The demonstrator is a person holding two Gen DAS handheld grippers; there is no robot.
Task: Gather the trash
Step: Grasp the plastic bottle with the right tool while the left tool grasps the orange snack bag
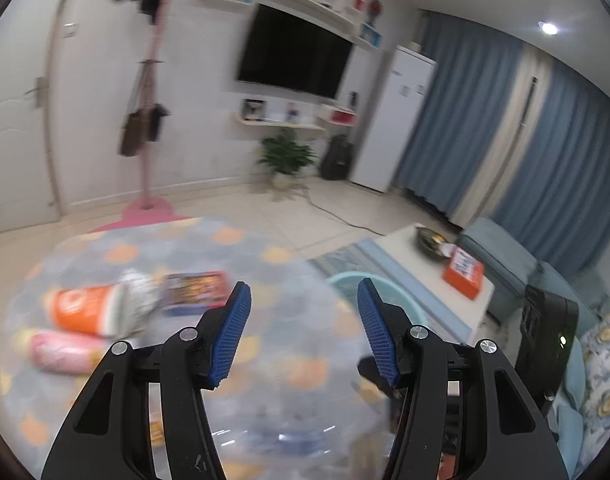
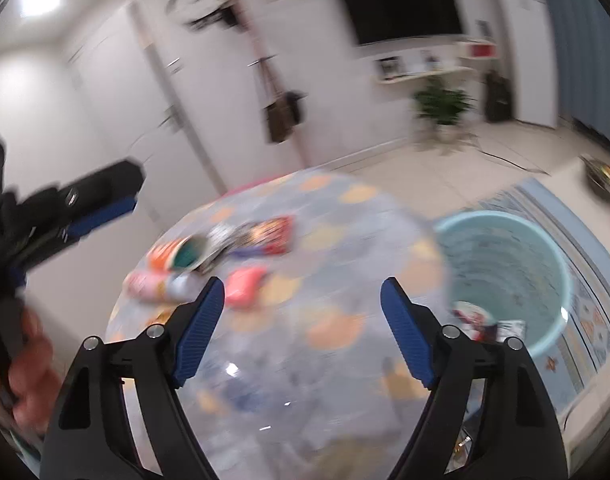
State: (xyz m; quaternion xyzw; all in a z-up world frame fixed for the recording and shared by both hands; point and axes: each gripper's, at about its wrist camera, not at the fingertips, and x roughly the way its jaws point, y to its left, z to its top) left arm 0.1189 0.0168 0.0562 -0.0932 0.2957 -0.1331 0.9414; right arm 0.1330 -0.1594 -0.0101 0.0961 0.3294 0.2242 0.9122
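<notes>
Trash lies on a round table with a dotted cloth (image 1: 289, 364): a tipped orange cup (image 1: 85, 310), crumpled foil (image 1: 139, 296), a pink packet (image 1: 61, 352) and a colourful snack packet (image 1: 195, 292). My left gripper (image 1: 303, 286) hangs open above the cloth, nothing between its pads. In the right wrist view my right gripper (image 2: 303, 282) is also open and empty over the table (image 2: 329, 328), with the cup (image 2: 177, 254), a pink packet (image 2: 245, 286) and a red packet (image 2: 273, 232) beyond it. A light blue bin (image 2: 501, 216) stands to the right with some wrappers (image 2: 473, 316) inside.
A hand (image 2: 29, 364) holds the left tool at the left edge of the right wrist view. A low coffee table (image 1: 405, 248) carries an orange box (image 1: 463, 272) and a bowl (image 1: 431, 240). A pink coat stand (image 1: 147, 184), a plant (image 1: 285, 156) and a sofa (image 1: 505, 248) line the room.
</notes>
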